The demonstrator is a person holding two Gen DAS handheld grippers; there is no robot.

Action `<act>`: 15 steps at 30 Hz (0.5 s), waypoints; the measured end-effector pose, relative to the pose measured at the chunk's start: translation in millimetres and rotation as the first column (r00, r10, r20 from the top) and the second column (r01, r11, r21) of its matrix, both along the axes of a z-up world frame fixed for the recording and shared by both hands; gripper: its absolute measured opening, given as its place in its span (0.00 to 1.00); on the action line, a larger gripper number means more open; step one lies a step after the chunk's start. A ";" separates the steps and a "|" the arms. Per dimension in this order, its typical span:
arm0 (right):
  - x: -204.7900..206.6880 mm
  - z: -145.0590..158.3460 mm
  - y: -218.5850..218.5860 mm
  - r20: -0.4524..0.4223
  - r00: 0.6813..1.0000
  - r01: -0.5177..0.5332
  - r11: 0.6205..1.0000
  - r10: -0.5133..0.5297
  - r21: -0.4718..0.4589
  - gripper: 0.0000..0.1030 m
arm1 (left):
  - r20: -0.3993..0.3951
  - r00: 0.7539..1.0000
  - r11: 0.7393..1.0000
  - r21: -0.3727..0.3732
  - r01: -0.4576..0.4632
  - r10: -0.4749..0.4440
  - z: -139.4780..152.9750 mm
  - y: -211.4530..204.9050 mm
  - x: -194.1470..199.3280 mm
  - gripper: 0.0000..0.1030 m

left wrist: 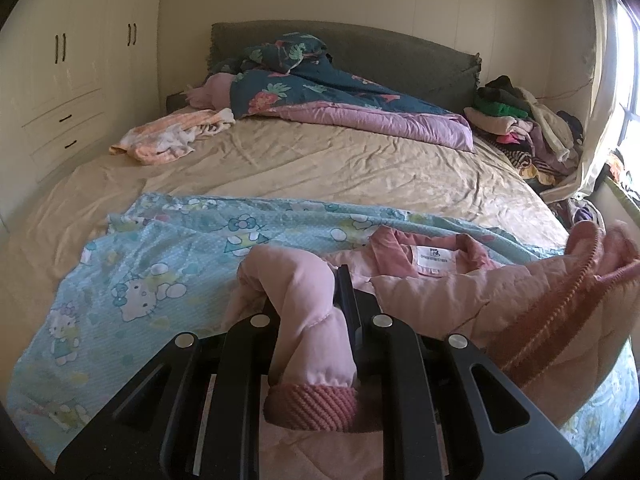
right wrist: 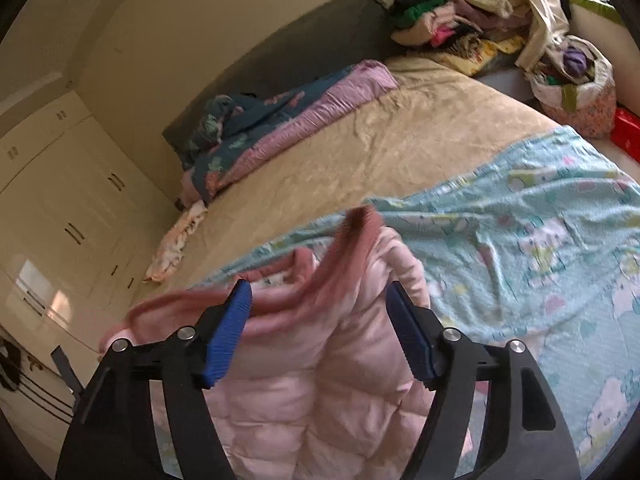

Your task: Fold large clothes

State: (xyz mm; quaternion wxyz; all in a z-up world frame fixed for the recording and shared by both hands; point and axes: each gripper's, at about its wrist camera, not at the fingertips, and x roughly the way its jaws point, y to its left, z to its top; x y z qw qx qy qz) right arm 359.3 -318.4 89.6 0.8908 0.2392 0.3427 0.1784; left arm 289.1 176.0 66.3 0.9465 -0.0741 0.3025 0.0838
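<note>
A pink quilted jacket (left wrist: 500, 300) with a white neck label lies on a light blue cartoon-print sheet (left wrist: 168, 256) at the near end of the bed. My left gripper (left wrist: 310, 312) is shut on one sleeve (left wrist: 308, 328), whose ribbed pink cuff hangs toward the camera. In the right wrist view my right gripper (right wrist: 320, 320) stands open, its blue pads (right wrist: 228, 336) on either side of a raised part of the jacket (right wrist: 316, 368) with its ribbed edge sticking up. That raised part looks blurred.
The beige bed sheet (left wrist: 320, 164) stretches beyond. A dark floral and purple duvet (left wrist: 340, 100) lies by the grey headboard, with an orange-white cloth (left wrist: 168, 136) to the left. A clothes pile (left wrist: 520, 124) sits far right. White wardrobes (left wrist: 68, 80) stand left.
</note>
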 end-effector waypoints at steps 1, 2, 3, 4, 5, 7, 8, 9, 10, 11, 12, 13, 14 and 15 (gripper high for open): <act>0.3 -0.4 1.1 0.012 1.000 0.000 1.000 0.000 -0.004 0.71 | 0.000 1.000 1.000 -0.002 0.002 -0.002 -0.7 -0.3 1.9 0.09; 0.3 -2.1 1.5 0.023 1.000 0.001 1.000 -0.001 -0.009 0.73 | 0.000 1.000 1.000 -0.003 0.003 -0.003 -1.3 -0.4 3.2 0.09; 0.6 -4.4 2.3 0.031 1.000 0.000 1.000 0.001 -0.014 0.74 | -0.001 1.000 1.000 -0.003 0.005 -0.005 -2.1 -1.3 6.0 0.10; 0.9 -8.6 3.8 0.035 0.999 -0.002 1.000 0.003 -0.023 0.75 | -0.005 1.000 1.000 -0.004 0.007 -0.007 -3.4 -2.3 9.2 0.10; 2.1 -13.1 4.0 0.031 1.000 0.002 0.999 0.000 -0.036 0.76 | -0.008 1.000 1.000 -0.003 0.008 -0.008 -4.3 -3.1 11.5 0.10; 5.3 -26.4 8.8 0.014 1.000 0.005 0.996 -0.004 -0.084 0.76 | -0.018 1.000 1.000 0.003 0.007 -0.007 -8.6 -5.2 18.3 0.11; 6.7 -32.3 11.1 0.007 1.000 0.005 0.995 -0.004 -0.103 0.77 | -0.021 1.000 1.000 0.008 0.003 -0.002 -10.7 -6.1 21.6 0.11; 8.3 -39.9 14.0 -0.004 1.000 0.007 0.991 -0.008 -0.135 0.77 | -0.022 1.000 1.000 0.008 0.000 0.000 -11.8 -6.5 23.5 0.11; 9.4 -47.5 16.9 -0.013 1.000 0.008 0.986 -0.010 -0.168 0.77 | -0.022 1.000 1.000 0.004 -0.001 0.001 -12.7 -5.5 24.8 0.11; 10.9 -53.8 18.4 -0.015 1.000 0.007 0.982 -0.010 -0.189 0.78 | -0.021 1.000 1.000 -0.001 -0.003 0.003 -13.8 -5.0 25.7 0.11; 12.2 -60.1 20.6 -0.020 1.000 0.007 0.976 -0.011 -0.216 0.78 | -0.021 1.000 1.000 -0.006 -0.004 0.003 -14.3 -4.5 25.8 0.12; 13.7 -66.5 22.6 -0.026 1.000 0.009 0.970 -0.016 -0.243 0.79 | -0.021 1.000 1.000 -0.019 -0.003 0.003 -15.0 -3.3 26.7 0.13; 15.4 -74.2 25.0 -0.033 0.999 0.006 0.962 -0.015 -0.272 0.79 | -0.020 1.000 1.000 -0.027 -0.001 0.000 -14.6 -2.9 27.2 0.18; 15.6 -79.8 26.7 -0.036 0.999 0.003 0.958 -0.014 -0.286 0.79 | -0.018 1.000 0.999 -0.034 0.002 -0.002 -14.4 -2.2 27.2 0.23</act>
